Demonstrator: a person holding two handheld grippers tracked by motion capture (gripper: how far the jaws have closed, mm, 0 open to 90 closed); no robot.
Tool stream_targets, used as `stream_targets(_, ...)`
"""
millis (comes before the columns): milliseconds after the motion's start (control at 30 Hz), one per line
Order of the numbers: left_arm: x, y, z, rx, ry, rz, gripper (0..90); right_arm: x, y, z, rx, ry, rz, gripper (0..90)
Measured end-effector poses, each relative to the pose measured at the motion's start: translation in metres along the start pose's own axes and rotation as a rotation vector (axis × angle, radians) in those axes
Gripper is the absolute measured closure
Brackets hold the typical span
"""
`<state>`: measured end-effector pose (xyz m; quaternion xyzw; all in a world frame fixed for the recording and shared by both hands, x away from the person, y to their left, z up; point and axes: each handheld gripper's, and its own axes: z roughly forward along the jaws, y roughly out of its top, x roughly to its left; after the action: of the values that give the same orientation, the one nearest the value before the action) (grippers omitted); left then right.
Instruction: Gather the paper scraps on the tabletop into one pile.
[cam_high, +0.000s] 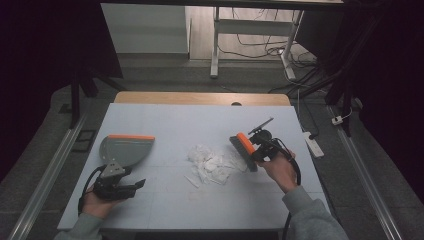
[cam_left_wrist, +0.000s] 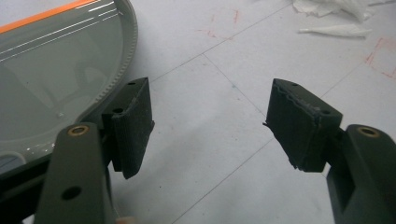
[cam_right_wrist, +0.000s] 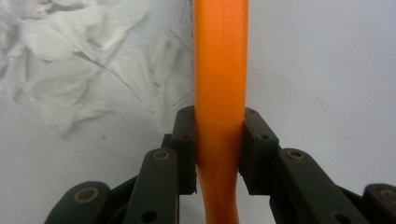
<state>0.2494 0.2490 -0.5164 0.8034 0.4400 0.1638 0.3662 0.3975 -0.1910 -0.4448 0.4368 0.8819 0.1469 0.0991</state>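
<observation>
I see a pale grey tabletop (cam_high: 200, 200) with a wood strip along its far edge; the room is dark, with desk legs and loose cables (cam_high: 260, 47) on the floor beyond. A pile of torn white paper scraps (cam_high: 210, 164) sits mid-tabletop. The brush (cam_high: 243, 147), with orange back and grey bristles, is just right of the pile, bristles at its edge. The grey dustpan (cam_high: 125, 149) with an orange lip lies well left of the pile. The right gripper (cam_right_wrist: 219, 149) has its fingers clamped on the orange handle; its own view shows stray bristles over the paper. The left gripper (cam_left_wrist: 210, 126) is near the dustpan, fingers wide, holding nothing; its view picks up faint red marks (cam_left_wrist: 380, 56) on the tabletop.
</observation>
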Motion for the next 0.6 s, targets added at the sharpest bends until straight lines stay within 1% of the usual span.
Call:
stream_targets(133, 0.0, 0.0, 0.0, 0.002, 0.001, -0.001, 32.2, 0.011, 0.007, 0.004, 0.011, 0.025, -0.022, 70.5)
stream_targets(200, 0.001, 0.0, 0.001, 0.002, 0.0, -0.001, 32.3, 0.018, 0.012, 0.006, 0.015, 0.027, -0.043, 70.5)
stream_targets(267, 0.001, 0.0, 0.001, 0.003, 0.0, -0.001, 32.2, 0.024, 0.017, 0.007, 0.01, 0.045, -0.047, 70.5)
stream_targets(300, 0.0, 0.0, 0.001, 0.003, 0.001, 0.0, 32.2, 0.028, 0.02, 0.008, 0.002, 0.057, -0.047, 70.5)
stream_targets(400, 0.0, 0.0, 0.001, 0.003, 0.001, -0.001, 32.3, 0.037, 0.028, 0.009, -0.031, 0.127, -0.045, 70.4)
stream_targets(467, 0.0, 0.0, 0.001, 0.003, 0.001, -0.002, 32.3, 0.044, 0.033, 0.008, -0.062, 0.145, -0.057, 70.5)
stream_targets(533, 0.0, 0.0, 0.001, 0.002, 0.001, -0.002, 32.3, 0.047, 0.035, 0.002, -0.103, 0.174, -0.056, 70.5)
stream_targets(600, 0.001, 0.0, 0.001, 0.002, 0.001, -0.003, 32.3, 0.048, 0.035, -0.006, -0.138, 0.169, -0.058, 70.5)
